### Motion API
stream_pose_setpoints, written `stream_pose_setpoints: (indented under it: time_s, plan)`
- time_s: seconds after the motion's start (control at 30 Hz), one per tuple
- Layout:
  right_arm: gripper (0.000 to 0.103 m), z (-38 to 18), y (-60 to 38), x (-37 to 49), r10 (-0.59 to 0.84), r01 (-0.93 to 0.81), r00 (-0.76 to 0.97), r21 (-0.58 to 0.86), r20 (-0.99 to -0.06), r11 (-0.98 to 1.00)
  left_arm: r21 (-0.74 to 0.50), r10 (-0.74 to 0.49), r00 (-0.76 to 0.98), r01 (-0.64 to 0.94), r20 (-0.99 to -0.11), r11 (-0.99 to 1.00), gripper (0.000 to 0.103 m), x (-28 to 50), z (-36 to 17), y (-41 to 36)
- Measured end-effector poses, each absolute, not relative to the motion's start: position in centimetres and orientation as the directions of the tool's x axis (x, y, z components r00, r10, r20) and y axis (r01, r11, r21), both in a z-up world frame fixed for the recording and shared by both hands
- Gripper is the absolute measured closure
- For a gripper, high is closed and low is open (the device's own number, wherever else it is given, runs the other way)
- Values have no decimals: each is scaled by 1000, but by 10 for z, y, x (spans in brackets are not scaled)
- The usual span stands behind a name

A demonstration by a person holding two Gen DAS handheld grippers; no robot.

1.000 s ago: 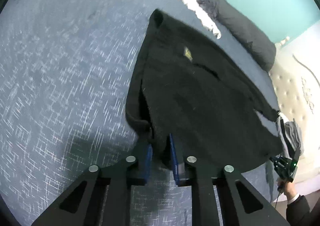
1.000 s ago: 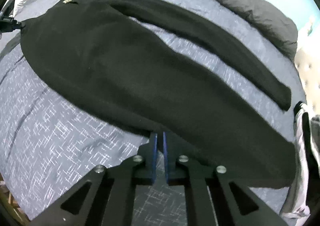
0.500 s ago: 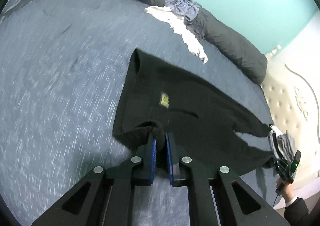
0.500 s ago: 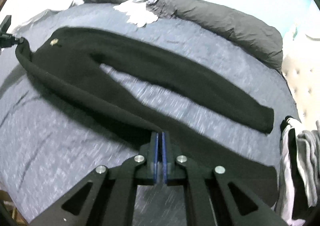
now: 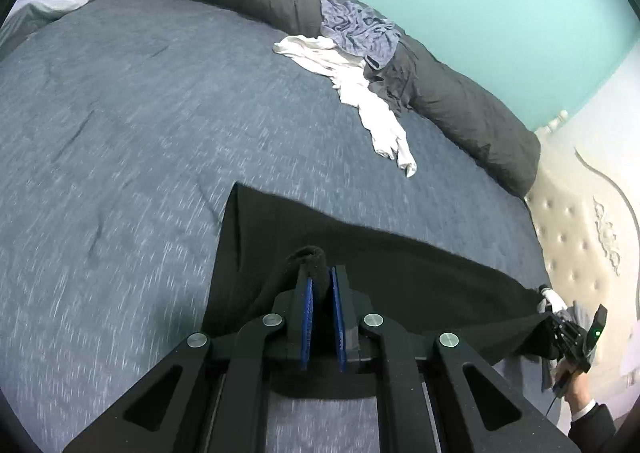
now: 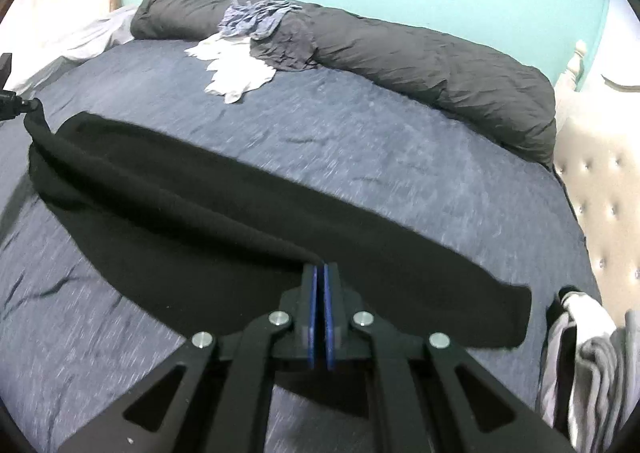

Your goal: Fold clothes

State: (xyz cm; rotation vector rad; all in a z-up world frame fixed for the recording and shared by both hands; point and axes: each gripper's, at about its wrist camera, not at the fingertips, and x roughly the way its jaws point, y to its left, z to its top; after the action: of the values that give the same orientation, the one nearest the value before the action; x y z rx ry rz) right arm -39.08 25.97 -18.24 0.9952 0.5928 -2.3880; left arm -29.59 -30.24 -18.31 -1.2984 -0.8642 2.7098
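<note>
A black garment (image 5: 400,269), long and dark like trousers, hangs stretched between my two grippers above the blue bedspread (image 5: 140,113). My left gripper (image 5: 321,273) is shut on a thick bunched edge of it, which pokes up between the blue pads. In the right wrist view the same black garment (image 6: 180,205) runs from the far left to my right gripper (image 6: 320,271), which is shut on a thin edge. The other gripper (image 5: 576,341) shows at the far right of the left wrist view, held by a hand in a dark sleeve.
A rolled dark grey duvet (image 6: 420,61) lies along the far side of the bed, with a white garment (image 5: 360,93) and a blue-grey one (image 5: 360,29) beside it. Grey and white clothes (image 6: 592,353) are piled at the right edge by the tufted cream headboard (image 6: 600,193).
Both grippers rose and drew back, lifting the black garment off the bedspread. The garment folded over itself into a narrower band, and more of the bed and wall came into view.
</note>
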Motion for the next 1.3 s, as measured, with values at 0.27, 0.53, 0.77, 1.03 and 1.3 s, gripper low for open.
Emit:
stream_pose_setpoints:
  time_s: [0.27, 0.53, 0.77, 1.03, 1.3]
  plan:
    - [100, -180, 242, -450, -240, 567, -622, -218, -745, -794, -501, 235, -658, 250, -716, -828, 93, -345, -198, -316]
    - [100, -212, 227, -494, -232, 566, -563, -166, -793, -807, -504, 229, -629, 300, -743, -810, 93, -374, -228, -327]
    - [100, -242, 217, -516, -211, 555, -535, -152, -818, -818, -508, 226, -617, 328, -754, -797, 92, -388, -249, -333]
    - [100, -265, 210, -525, -191, 540, -499, -131, -846, -832, -572, 257, -669, 303, -697, -762, 79, -380, -249, -339]
    - [100, -268, 211, -521, -206, 540, -493, -112, -845, -834, -498, 239, -658, 237, -714, -834, 55, -375, -241, -342]
